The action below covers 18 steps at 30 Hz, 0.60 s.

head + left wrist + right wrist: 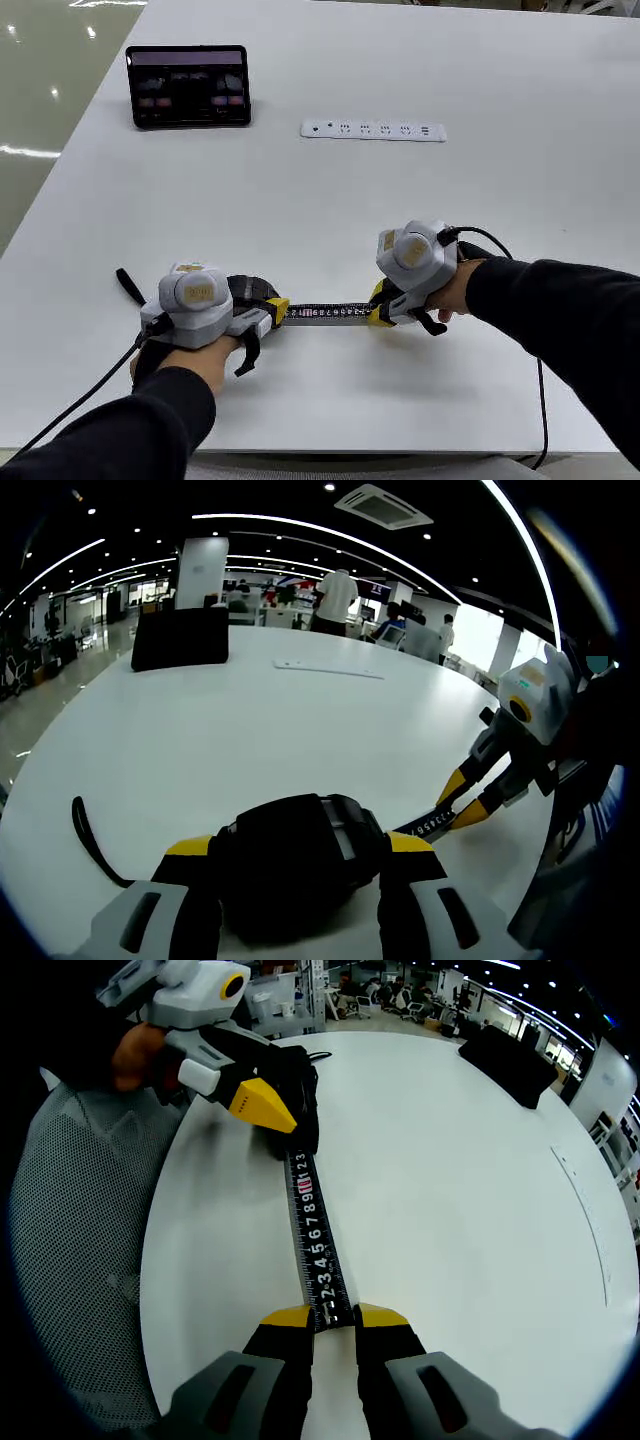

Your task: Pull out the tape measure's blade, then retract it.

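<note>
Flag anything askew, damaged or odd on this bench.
Nothing stands out. The blade runs straight from the case, clamped in the left gripper, to the right gripper pinching its tip; no kink or twist shows.

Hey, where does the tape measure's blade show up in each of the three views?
Head view: the blade is low centre, lying left to right.
Left gripper view: lower right, a short strip past the black case.
Right gripper view: centre, running up from the right tool's tips.
Shared landmark: the black tablet, standing farther off.
</note>
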Available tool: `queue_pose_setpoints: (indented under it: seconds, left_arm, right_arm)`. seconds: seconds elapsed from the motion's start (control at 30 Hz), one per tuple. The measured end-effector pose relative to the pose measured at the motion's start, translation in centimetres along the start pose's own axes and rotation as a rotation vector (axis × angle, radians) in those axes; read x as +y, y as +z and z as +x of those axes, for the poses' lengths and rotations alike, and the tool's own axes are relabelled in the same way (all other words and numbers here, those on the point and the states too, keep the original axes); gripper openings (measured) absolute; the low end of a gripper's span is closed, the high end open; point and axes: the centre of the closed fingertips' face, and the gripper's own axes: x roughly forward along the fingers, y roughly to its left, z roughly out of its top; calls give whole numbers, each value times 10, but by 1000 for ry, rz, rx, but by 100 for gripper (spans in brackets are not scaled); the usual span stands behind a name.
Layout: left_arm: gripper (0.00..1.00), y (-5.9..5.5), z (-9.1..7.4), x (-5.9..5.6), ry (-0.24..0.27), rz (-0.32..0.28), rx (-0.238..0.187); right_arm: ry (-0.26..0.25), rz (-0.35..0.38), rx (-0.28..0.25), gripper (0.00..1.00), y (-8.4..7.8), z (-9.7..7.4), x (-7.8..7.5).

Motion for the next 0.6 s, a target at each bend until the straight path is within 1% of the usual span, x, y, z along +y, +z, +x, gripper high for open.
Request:
queue_pose_setpoints:
  seconds: [0.17, 0.37, 0.47, 0.6]
  left_arm:
    - [59, 0, 0, 0, -8, -1, 0]
    - [59, 0, -1, 0, -22, -2, 2]
    - [59, 0, 0, 0, -23, 1, 4]
    - [59, 1, 0, 0, -21, 0, 7]
  right_arm:
    - [4, 5, -9, 11, 3, 0, 2]
    - [20, 1, -40, 11, 19, 8, 10]
    - [20, -1, -46, 11, 25, 10, 10]
    - [22, -2, -48, 11, 27, 12, 10]
